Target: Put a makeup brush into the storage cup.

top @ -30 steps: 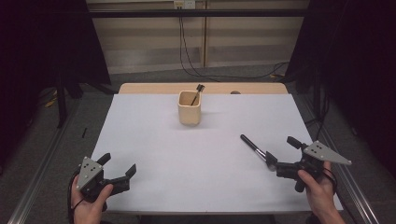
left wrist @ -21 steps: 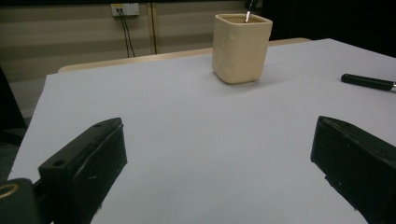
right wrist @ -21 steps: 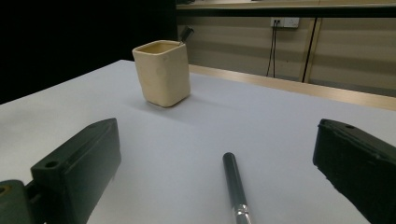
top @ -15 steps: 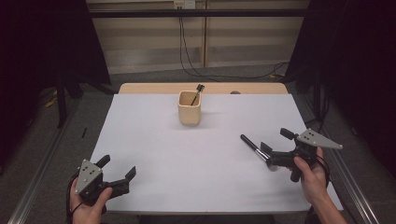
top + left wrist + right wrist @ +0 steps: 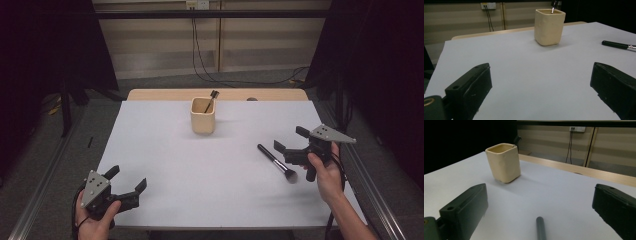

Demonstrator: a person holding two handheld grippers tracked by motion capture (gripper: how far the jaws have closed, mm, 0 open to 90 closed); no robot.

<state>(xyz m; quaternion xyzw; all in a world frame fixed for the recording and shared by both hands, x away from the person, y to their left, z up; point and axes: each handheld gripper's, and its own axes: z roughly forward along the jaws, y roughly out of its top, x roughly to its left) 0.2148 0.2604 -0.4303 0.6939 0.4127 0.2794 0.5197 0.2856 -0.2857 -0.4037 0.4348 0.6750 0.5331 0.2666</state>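
Note:
A cream square cup (image 5: 203, 116) stands at the back middle of the white table (image 5: 165, 150), with a thin dark brush (image 5: 211, 100) leaning in it. A black-handled makeup brush (image 5: 274, 160) lies flat at the right, bristles toward the person. My right gripper (image 5: 290, 139) is open, just above and beside its handle end; the handle tip (image 5: 540, 227) lies between and below the jaws, untouched, with the cup (image 5: 504, 162) farther off. My left gripper (image 5: 126, 178) hovers open and empty at the front left, facing the cup (image 5: 549, 26) and the lying brush (image 5: 616, 45).
A strip of bare wood (image 5: 165, 94) shows at the table's far edge. Metal rails (image 5: 45, 190) run along both sides. Cables hang down the back wall (image 5: 197, 45), and dark curtains flank the table.
My right gripper has moved forward and a little left, from beside the brush's bristle end up to its handle end. The left gripper has barely shifted. The brush lies where it was.

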